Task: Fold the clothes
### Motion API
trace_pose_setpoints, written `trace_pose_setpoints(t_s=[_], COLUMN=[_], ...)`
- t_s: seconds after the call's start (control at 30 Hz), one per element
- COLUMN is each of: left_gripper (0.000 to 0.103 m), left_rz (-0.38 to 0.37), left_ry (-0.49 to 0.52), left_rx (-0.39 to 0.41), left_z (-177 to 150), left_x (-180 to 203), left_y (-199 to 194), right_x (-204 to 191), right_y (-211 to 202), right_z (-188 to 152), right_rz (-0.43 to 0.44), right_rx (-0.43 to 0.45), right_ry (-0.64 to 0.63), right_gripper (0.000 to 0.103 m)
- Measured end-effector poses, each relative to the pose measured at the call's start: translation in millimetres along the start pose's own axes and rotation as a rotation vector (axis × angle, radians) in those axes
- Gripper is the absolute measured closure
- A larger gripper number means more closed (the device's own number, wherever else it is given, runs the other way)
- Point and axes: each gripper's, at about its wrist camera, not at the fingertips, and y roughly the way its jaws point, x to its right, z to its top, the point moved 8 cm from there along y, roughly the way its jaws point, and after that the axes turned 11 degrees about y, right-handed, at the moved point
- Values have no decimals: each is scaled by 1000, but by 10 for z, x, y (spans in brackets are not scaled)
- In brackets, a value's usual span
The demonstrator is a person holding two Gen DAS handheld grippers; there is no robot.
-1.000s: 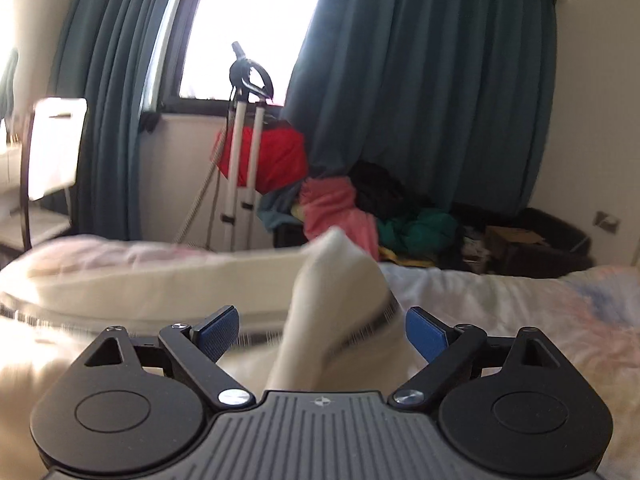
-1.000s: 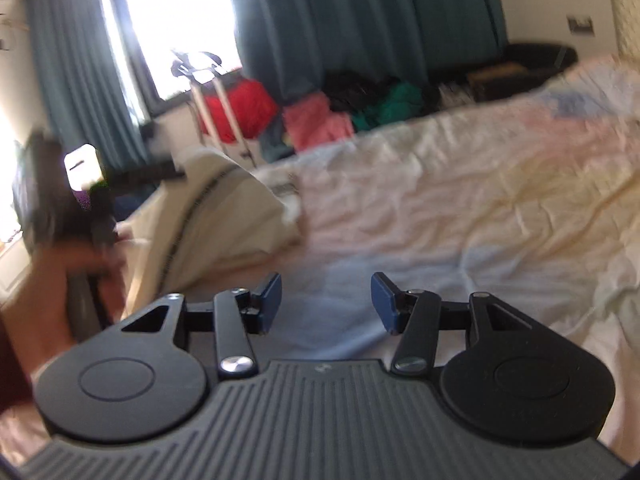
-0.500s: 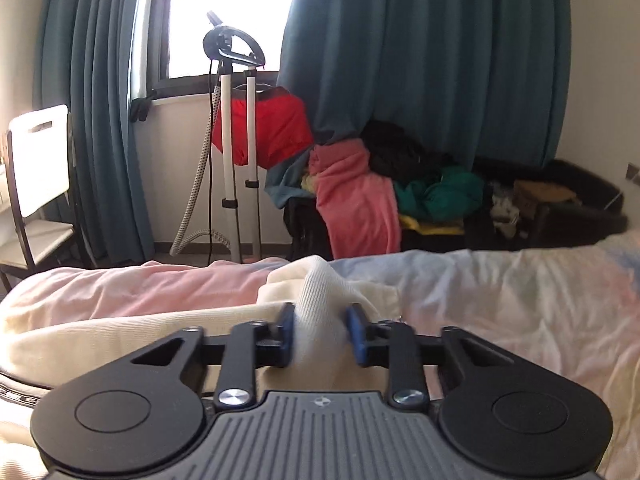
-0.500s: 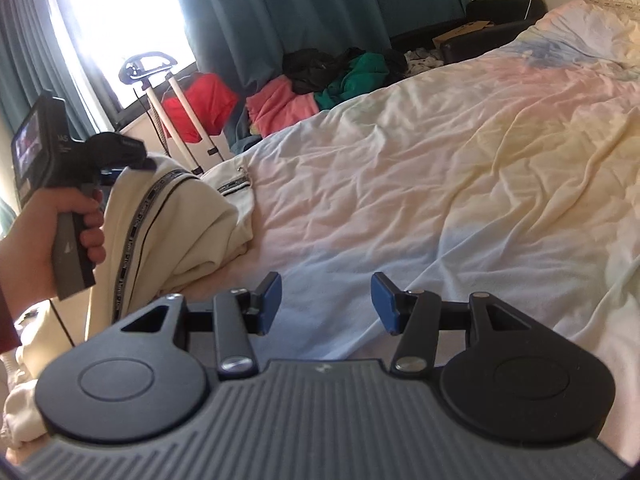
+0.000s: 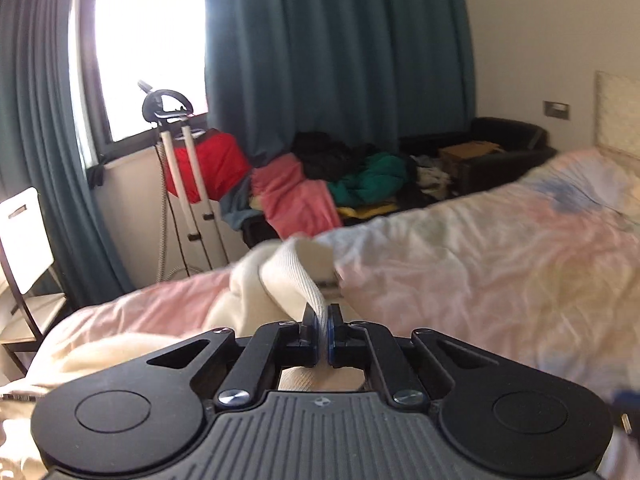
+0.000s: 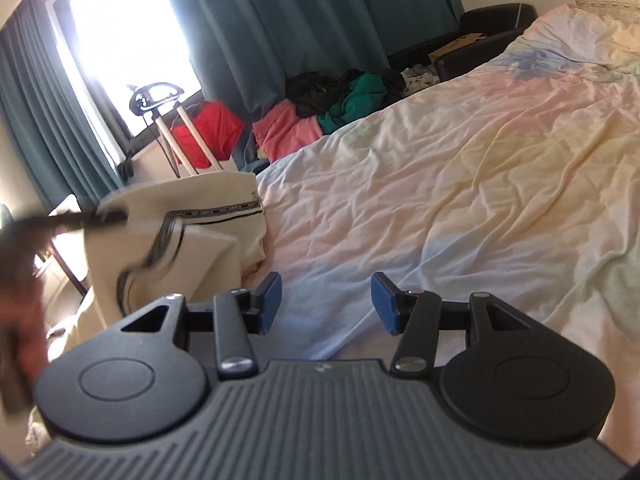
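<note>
A cream knit garment (image 5: 256, 292) with a dark patterned trim lies at the left end of the bed. My left gripper (image 5: 321, 334) is shut on a ribbed fold of it. In the right wrist view the garment (image 6: 200, 240) hangs lifted from the left gripper (image 6: 100, 216), which is blurred at the left edge. My right gripper (image 6: 325, 304) is open and empty, low over the bed sheet (image 6: 460, 200), to the right of the garment.
The pastel sheet (image 5: 500, 272) covers the bed. Beyond its far edge are a pile of clothes (image 5: 320, 184), a garment steamer stand (image 5: 180, 160), a red item, teal curtains and a dark sofa (image 5: 500, 148). A white chair (image 5: 24, 264) stands at the left.
My left gripper has closed on the cream garment and lifted it up and to the right. My right gripper stayed open and shifted a little over the sheet.
</note>
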Motion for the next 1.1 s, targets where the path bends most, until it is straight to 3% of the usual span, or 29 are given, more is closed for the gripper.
trace_pose_setpoints(t_s=[0.1, 0.23, 0.4, 0.57, 0.8, 0.93, 1.1], left_gripper=[100, 100, 99, 98, 93, 86, 66], left_rz=[-66, -131, -160, -158, -151, -177, -189], left_ry=[6, 28, -84, -146, -228, -288, -355], left_rx=[-47, -142, -177, -121, -75, -54, -31], left_z=[-429, -1047, -1438, -1603, -1527, -1435, -1371], left_x=[255, 519, 594, 553, 461, 386, 267], left_y=[-232, -265, -184, -203, -275, -367, -508], right_x=[23, 14, -43, -121, -268, -298, -255], right_y=[-17, 8, 50, 97, 125, 134, 201], right_z=[27, -19, -151, -259, -322, -331, -344], right_rz=[-2, 0, -1, 3, 94, 110, 145], right_rx=[6, -11, -40, -59, -43, -24, -55], right_ry=[11, -3, -47, -82, -94, -106, -25], right_gripper=[50, 50, 50, 50, 50, 50, 50])
